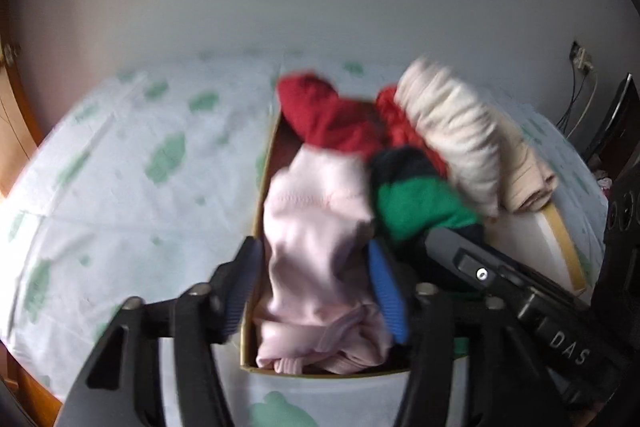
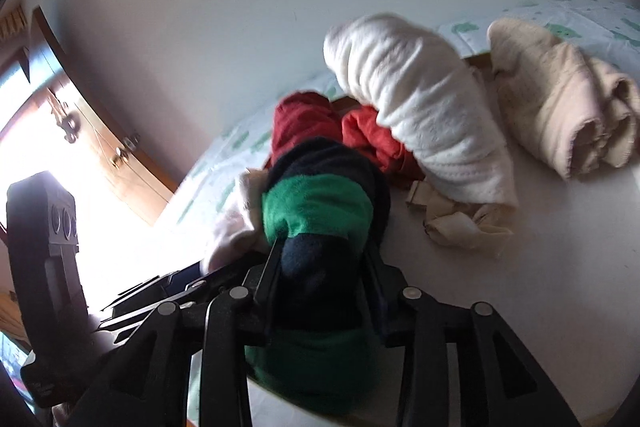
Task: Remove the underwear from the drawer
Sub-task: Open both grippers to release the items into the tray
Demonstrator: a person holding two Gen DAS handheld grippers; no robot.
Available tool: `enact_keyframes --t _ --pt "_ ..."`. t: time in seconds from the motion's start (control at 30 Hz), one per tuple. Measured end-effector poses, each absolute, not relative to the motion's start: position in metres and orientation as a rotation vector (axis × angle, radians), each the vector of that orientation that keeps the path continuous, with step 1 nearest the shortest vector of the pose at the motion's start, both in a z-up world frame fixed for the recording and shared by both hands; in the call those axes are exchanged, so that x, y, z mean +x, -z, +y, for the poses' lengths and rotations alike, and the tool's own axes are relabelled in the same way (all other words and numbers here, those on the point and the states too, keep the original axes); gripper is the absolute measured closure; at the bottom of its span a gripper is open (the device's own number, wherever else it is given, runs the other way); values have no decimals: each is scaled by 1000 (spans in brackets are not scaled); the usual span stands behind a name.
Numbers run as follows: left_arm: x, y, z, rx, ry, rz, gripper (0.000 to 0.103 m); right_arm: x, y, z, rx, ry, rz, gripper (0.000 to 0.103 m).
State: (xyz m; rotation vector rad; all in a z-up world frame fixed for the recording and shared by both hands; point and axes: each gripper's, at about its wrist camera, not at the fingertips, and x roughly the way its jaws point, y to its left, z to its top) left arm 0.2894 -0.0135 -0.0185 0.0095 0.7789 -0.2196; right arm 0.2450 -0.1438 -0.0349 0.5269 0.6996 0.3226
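Note:
A cardboard drawer box point(image 1: 262, 183) on the bed holds rolled underwear. My left gripper point(image 1: 316, 263) has its blue-padded fingers around a pale pink piece point(image 1: 316, 223) in the box, closed on the cloth. My right gripper point(image 2: 320, 259) is shut on a green and navy piece point(image 2: 316, 211), also seen in the left wrist view point(image 1: 416, 203). Red pieces point(image 1: 328, 115) lie at the box's far end. A cream roll point(image 1: 452, 135) and a beige roll point(image 2: 568, 115) rest on the white lid point(image 2: 560, 247).
The bed sheet point(image 1: 120, 179) is white with green prints. A plain wall stands behind. Wooden furniture point(image 2: 120, 155) is at the left. A small crumpled beige piece point(image 2: 460, 219) lies on the lid. Cables and a dark object point(image 1: 616, 123) are at the far right.

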Motion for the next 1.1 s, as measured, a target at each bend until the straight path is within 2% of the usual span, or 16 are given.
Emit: enact_keyframes --t 0.03,0.1,0.13,0.3,0.6,1.1 --pt "282 10 -13 30 179 735 20 240 32 -148 543 -318 684 60" --pt "270 -2 -11 49 135 662 5 230 27 -156 577 -300 661 45" --pt "260 -10 -9 50 129 624 3 226 25 -160 594 -305 650 42" --pt "227 -19 -1 -4 174 561 3 190 14 -173 651 -390 565 40" --pt "174 15 -6 -94 257 622 3 124 14 -182 599 -326 538 40" --pt "130 46 -21 -56 303 691 3 55 13 -218 470 -212 504 40"
